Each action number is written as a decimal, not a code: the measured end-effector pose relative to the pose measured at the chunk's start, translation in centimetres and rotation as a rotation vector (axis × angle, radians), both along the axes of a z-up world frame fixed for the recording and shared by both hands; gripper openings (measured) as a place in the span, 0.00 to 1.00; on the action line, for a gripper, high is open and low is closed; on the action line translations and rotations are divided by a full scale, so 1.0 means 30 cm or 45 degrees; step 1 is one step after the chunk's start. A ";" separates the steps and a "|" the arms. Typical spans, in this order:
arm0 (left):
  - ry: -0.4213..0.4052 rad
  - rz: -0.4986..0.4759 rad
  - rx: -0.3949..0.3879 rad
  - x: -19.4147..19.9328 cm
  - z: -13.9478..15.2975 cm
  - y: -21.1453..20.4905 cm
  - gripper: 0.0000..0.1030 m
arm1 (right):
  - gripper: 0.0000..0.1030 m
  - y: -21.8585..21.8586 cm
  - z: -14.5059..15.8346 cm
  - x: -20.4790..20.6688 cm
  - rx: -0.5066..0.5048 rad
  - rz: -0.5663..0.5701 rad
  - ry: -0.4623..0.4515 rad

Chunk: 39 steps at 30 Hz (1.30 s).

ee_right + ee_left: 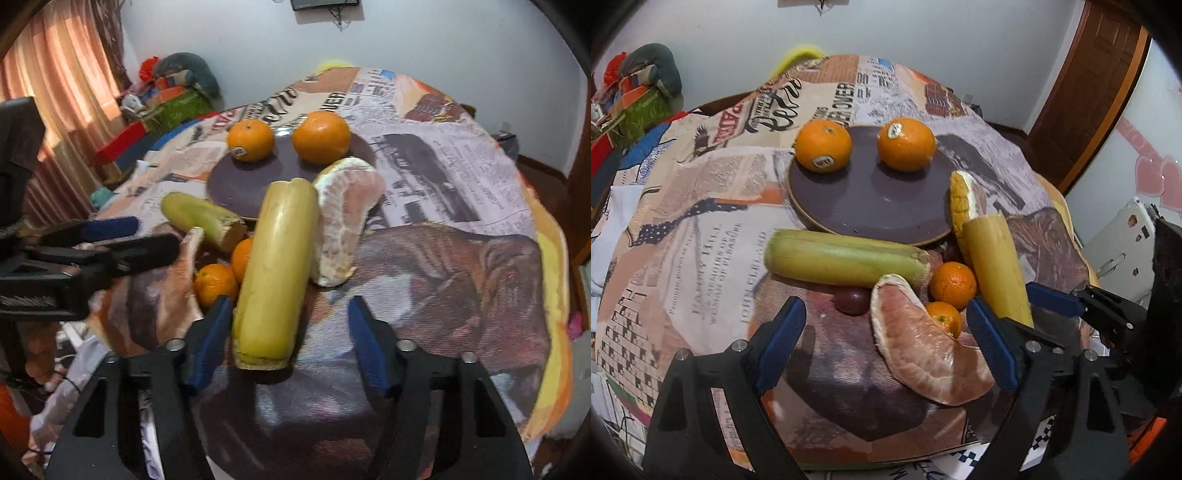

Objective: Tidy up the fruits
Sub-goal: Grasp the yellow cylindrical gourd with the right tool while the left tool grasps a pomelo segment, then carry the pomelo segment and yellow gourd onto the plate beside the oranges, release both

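The left gripper (888,339), jaws wide, frames a peeled pomelo segment (923,347) without touching it. The right gripper (288,349), jaws partly open, brackets the near end of a yellow sugarcane piece (275,273), whose long axis runs away toward the dark plate (236,184). Only the left view shows a dark grape (851,301). The plate holds two oranges (823,144) on the cloth-covered surface (701,258).

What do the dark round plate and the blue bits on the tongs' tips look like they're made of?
The plate looks like glazed ceramic: its dark purple-brown face shines with soft reflections, and the rim is a lighter tan. It might be coated wood.

The blue pads on the left gripper look like matte rubber or soft plastic, dull against the black frame.
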<state>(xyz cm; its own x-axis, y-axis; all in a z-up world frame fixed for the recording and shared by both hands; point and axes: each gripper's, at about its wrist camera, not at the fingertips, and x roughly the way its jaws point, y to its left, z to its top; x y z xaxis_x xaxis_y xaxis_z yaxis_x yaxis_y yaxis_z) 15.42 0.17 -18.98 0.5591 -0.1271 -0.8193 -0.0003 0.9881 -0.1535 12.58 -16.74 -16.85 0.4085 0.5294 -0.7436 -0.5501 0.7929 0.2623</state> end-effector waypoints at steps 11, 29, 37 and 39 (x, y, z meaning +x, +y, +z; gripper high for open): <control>0.070 -0.009 0.013 -0.006 -0.073 -0.065 0.88 | 0.22 -0.065 0.041 -0.038 -0.050 -0.034 -0.085; 0.066 -0.083 -0.040 -0.084 -0.088 -0.023 0.72 | 0.39 -0.117 0.005 0.030 0.004 -0.149 0.036; 0.044 -0.097 -0.009 -0.059 -0.100 -0.056 0.55 | 0.40 -0.087 -0.020 0.076 0.013 -0.167 0.079; 0.038 -0.086 -0.025 -0.060 -0.099 -0.043 0.51 | 0.42 -0.078 -0.029 0.096 0.004 -0.180 0.080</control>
